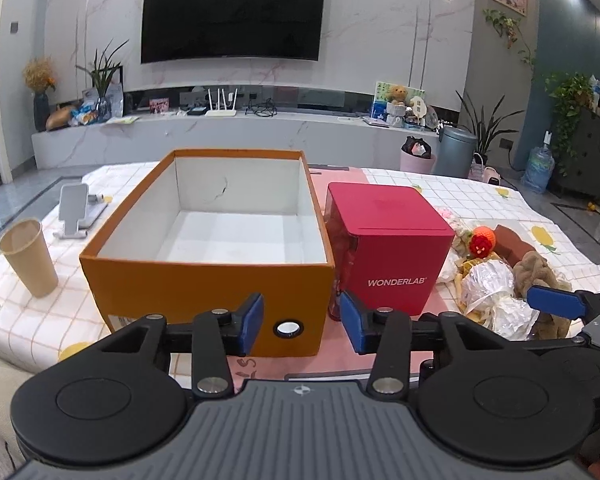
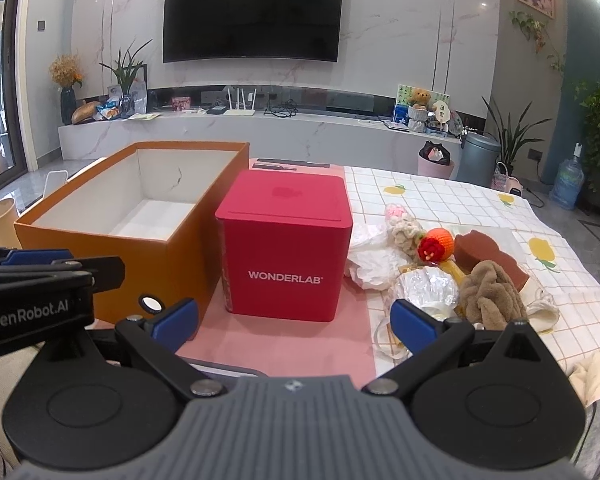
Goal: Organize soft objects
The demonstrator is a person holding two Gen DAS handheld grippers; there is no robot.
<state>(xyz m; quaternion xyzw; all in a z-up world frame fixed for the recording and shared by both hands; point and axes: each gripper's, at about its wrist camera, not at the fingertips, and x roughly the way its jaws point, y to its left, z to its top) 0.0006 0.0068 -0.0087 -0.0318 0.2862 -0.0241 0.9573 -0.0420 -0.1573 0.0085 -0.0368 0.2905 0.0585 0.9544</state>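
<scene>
With the left gripper (image 1: 302, 322) half-spread and the right gripper (image 2: 294, 318) spread wide, both empty, the soft pile (image 2: 452, 272) lay right of the red WONDERLAB box (image 2: 284, 248), which risked being knocked on any carry toward the empty orange box (image 1: 204, 240).

An open orange box (image 1: 204, 280) with a bare white interior stands at centre frame on a checked cloth. Just right of it sits a closed red cube box (image 1: 388, 248). At right lies a heap of soft items: brown plush (image 2: 490, 294), orange crocheted ball (image 2: 440, 240), crumpled plastic (image 2: 428, 286).
</scene>
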